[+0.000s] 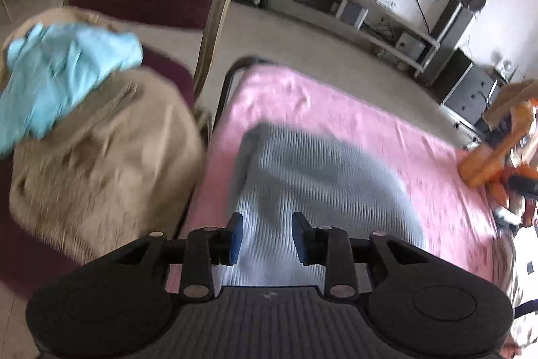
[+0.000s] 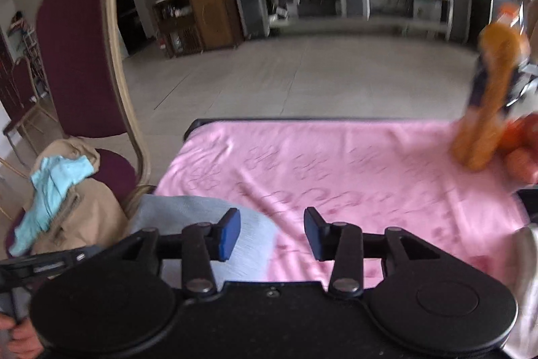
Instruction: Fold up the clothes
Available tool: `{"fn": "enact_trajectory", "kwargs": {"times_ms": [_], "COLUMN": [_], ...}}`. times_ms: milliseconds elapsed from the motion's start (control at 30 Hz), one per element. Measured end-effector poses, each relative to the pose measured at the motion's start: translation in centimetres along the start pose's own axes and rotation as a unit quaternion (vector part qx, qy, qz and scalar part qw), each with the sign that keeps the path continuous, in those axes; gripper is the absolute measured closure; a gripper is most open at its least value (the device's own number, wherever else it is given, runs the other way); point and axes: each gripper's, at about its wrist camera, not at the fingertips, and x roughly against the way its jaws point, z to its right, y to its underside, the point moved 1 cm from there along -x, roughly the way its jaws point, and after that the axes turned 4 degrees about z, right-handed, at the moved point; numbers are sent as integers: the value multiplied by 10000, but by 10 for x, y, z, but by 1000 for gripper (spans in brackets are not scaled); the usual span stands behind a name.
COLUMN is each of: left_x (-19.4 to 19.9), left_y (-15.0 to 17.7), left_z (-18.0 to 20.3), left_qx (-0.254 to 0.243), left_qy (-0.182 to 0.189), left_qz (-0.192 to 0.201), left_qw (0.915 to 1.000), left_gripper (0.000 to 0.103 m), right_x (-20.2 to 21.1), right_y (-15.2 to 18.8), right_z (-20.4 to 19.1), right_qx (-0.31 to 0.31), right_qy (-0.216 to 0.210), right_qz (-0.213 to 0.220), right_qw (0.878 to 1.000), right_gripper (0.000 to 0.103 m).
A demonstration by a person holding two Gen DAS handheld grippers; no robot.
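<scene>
Both my wrist cams look steeply down, close over the pink cloth (image 1: 336,110); both share the maroon chair (image 2: 77,56).

A table with a dark frame is draped in a pink cloth (image 2: 336,164) (faint patterns show in its weave). A pale grey ribbed garment (image 1: 312,177) lies on the cloth at its near left part. At the far right corner stand an orange bottle (image 2: 487,103) and some orange fruit (image 2: 524,157), both blurred.
</scene>
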Motion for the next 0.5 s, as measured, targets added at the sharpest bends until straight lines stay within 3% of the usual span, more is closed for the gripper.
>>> {"fn": "enact_trajectory", "kwargs": {"times_ms": [133,267,433,500], "left_x": [5,1,-7,-9], "left_y": [21,27,25,24], "left_z": [5,6,3,2], "left_qx": [-213,-309,-263,-258], "left_qy": [-67,-34,-4,-20], "left_qz": [-157,-186,-238,-257], "left_qw": [9996,9993,9994,9993], "left_gripper": [73,73,73,76], "right_x": [5,-8,-29,-34], "right_y": [26,52,71,76], "right_z": [10,18,3,-10], "right_qx": [51,-225,-137,30], "right_qy": [268,302,47,-224], "right_qz": [95,-186,-548,-652], "right_qw": [9996,9991,9984,9976], "right_gripper": [62,62,63,69]}}
